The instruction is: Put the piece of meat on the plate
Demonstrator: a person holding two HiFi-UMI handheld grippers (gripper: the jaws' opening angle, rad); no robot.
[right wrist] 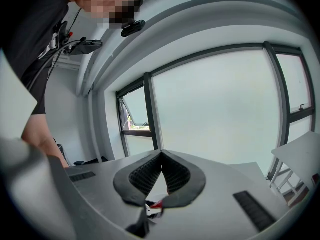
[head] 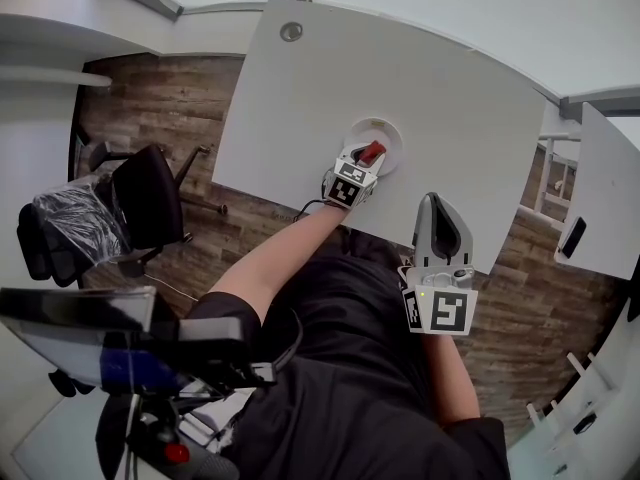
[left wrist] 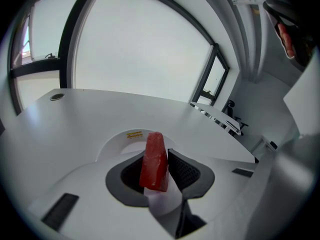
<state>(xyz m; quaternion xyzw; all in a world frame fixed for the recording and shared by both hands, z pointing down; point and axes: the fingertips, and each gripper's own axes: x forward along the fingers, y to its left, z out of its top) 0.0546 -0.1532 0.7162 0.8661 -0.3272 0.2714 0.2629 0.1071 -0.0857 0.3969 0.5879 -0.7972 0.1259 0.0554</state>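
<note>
Head view: left tool (head: 365, 163) clamped on a red wedge-shaped piece of meat (head: 373, 152) over a round white plate (head: 388, 128) on the white tabletop (head: 450, 98). The meat points to 1 o'clock. Right tool (head: 437, 203) sits at the plate's 5 o'clock.

Left gripper view: meat long axis runs 12 to 6, narrow end up. Plate mostly hidden behind the jaws, contact unclear.

Right gripper view: jaw tips together, nothing between.

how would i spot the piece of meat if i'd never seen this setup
Find the big white table, then the small round white plate near the edge closest to the person. The left gripper hangs at that plate, and the piece of meat is the red wedge pinched upright between its jaws, the only red thing there.
</note>
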